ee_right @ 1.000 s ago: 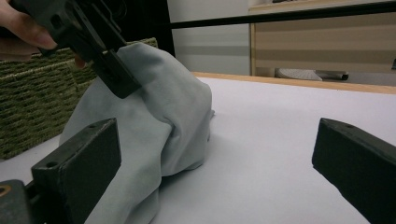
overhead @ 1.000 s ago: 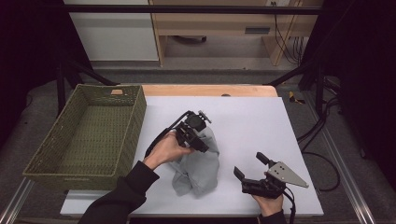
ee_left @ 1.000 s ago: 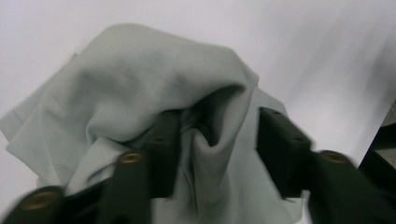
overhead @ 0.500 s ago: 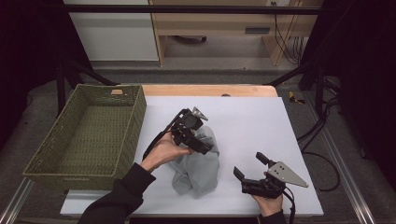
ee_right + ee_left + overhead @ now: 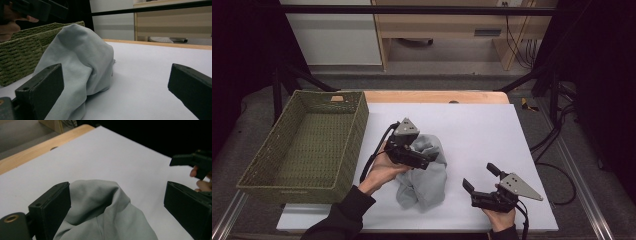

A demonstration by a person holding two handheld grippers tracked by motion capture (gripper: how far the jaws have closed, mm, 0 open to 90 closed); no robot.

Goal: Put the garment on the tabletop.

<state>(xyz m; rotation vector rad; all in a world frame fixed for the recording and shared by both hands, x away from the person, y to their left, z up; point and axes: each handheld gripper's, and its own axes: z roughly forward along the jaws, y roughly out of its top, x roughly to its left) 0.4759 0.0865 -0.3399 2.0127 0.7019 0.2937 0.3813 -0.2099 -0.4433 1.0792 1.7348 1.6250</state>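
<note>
The grey cloth (image 5: 424,172) lies crumpled in a heap on the white table top (image 5: 482,130), directly under and just ahead of your left tongs (image 5: 424,160). In the left gripper view the cloth (image 5: 100,210) bulges up between the two black jaws, which stand wide apart; its folds lie against the inner face of the jaw at that view's left, while the other jaw is well clear of the fabric. So your left tongs are spread, with the cloth inside the gap and not pinched.

Your right tongs (image 5: 479,180) sit near the front edge of the table top, to the right of the cloth and apart from it, with the jaws pointing back toward the heap. They are spread wide as well and hold nothing. In the right gripper view the cloth (image 5: 77,62) rises as a rounded mound just beyond the jaw at that view's left; whether it touches that jaw cannot be told. Bare table top fills the gap between the jaws.

Beyond your left tongs, on the side away from the right ones, the green woven basket (image 5: 302,145) stands on the table, near the cloth but not touching it.
</note>
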